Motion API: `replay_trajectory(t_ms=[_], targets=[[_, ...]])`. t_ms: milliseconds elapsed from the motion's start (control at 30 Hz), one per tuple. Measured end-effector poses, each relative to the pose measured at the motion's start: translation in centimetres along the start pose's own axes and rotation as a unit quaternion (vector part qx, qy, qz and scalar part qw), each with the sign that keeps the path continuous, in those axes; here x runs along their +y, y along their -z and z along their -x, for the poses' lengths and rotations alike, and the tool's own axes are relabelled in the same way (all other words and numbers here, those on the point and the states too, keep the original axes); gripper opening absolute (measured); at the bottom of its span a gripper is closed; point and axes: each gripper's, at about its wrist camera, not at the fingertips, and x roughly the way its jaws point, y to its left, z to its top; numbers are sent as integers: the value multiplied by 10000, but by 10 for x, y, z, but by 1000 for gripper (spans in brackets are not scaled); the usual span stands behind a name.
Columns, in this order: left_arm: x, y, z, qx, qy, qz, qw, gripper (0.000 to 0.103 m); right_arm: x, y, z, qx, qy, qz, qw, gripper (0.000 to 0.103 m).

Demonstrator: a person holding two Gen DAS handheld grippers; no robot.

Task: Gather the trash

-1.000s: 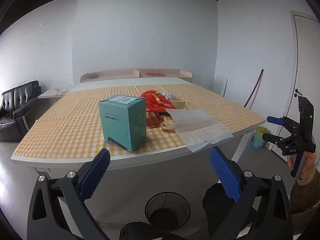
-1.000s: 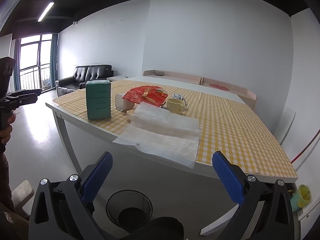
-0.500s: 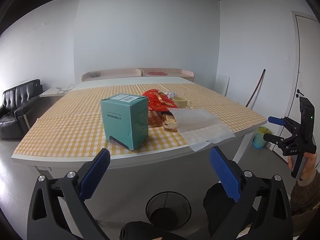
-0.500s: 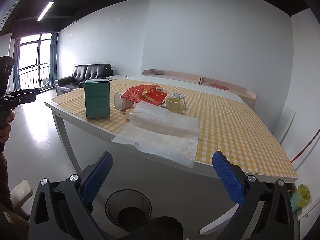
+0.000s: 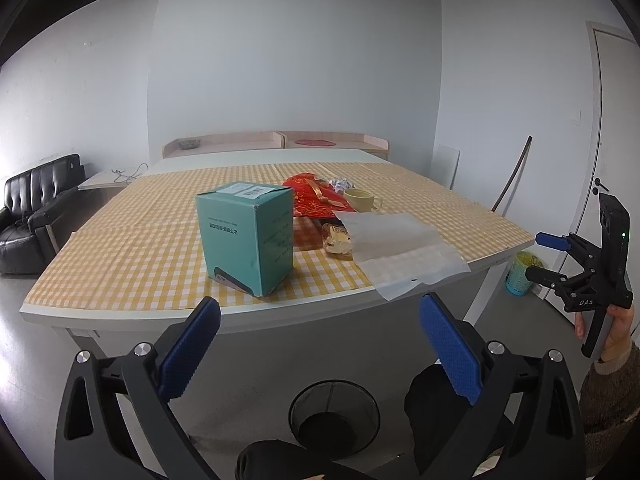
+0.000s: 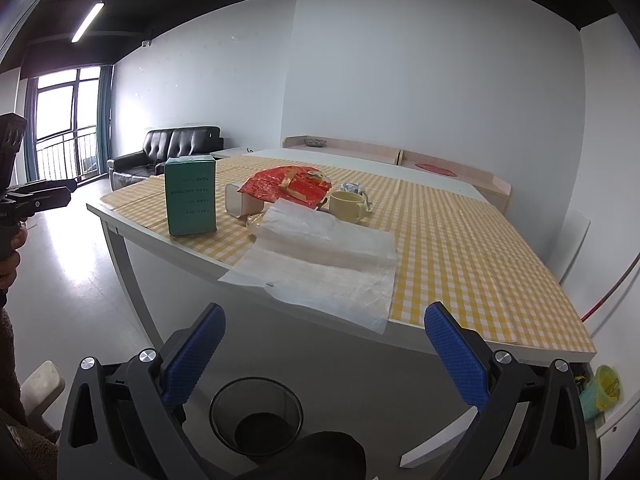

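Trash sits clustered near the front edge of the bench (image 5: 120,280), on its yellow checked cloth. Teal box (image 5: 246,236) stands upright, closest to the front, w/ a white label on top. Behind & right of it: red wrapper (image 5: 316,200), crumpled, partly lying over a white rectangular container (image 6: 242,204) that shows only in the right wrist view. Clear snack packet (image 5: 338,240) lies just beside the box's right side, partly under a white plastic bag (image 5: 400,248). Bag is spread flat, its front corner hanging over the bench edge. Pale yellow mug (image 5: 362,200) stands upright behind the bag, next to the wrapper; a crumpled foil ball (image 5: 340,184) just behind the mug.

Black mesh bin (image 5: 334,420) on the floor below the front edge, under the bag's overhang approx; inside looks dark, contents can't tell.

Left hand-held gripper (image 5: 320,344) hangs in front of the bench, below top level, blue pads spread wide, nothing btw them; roughly in line w/ the box. Right hand-held gripper (image 6: 326,350) likewise spread wide & empty, facing the bag's overhanging edge, well apart from it. Each shows at the edge of the other's view, held in a hand (image 5: 616,328) w/ a brown sleeve.

Black sofa (image 6: 168,152) & window at far left of room
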Motion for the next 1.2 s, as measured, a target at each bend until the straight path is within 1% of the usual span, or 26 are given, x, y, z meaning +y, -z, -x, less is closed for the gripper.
replay_trajectory(t_ms=[100, 200, 333, 467, 567, 633, 800, 967, 1033, 1133, 1167, 1200], targets=[[-3, 0, -7, 56, -152, 58, 9999, 99, 1, 1, -4, 30, -47, -28, 10000, 101], [-9, -1, -19, 55, -594, 54, 9982, 99, 2, 0, -12, 45, -222, 15, 9997, 101], [-12, -4, -42, 57, -1128, 199, 9934, 99, -3, -2, -32, 129, -516, -5, 9986, 101], [-11, -9, -68, -5, -1556, 387, 9871, 99, -3, 0, -58, 395, -502, 289, 9975, 101], [-7, -15, -88, -61, -1634, 667, 9843, 99, -5, 0, -74, 512, -550, 429, 9962, 101], [-6, -18, -104, -75, -1762, 823, 9809, 99, -7, 0, -84, 573, -599, 484, 9954, 101], [-5, -29, -139, -34, -2058, 800, 9753, 99, -6, -5, -108, 670, -721, 687, 9928, 101], [-3, -39, -160, -87, -2344, 922, 9677, 99, 11, -6, -127, 743, -823, 1190, 9867, 101], [-3, -44, -168, -127, -2500, 949, 9635, 99, 16, -7, -133, 770, -898, 1319, 9842, 101], [-7, -49, -179, -134, -2621, 991, 9599, 99, 22, -6, -144, 831, -941, 1438, 9816, 101], [-8, -52, -183, -155, -2711, 994, 9573, 99, 23, -5, -147, 848, -920, 1461, 9813, 101], [-10, -54, -187, -178, -2861, 1003, 9528, 99, 24, -5, -151, 860, -920, 1499, 9806, 101]])
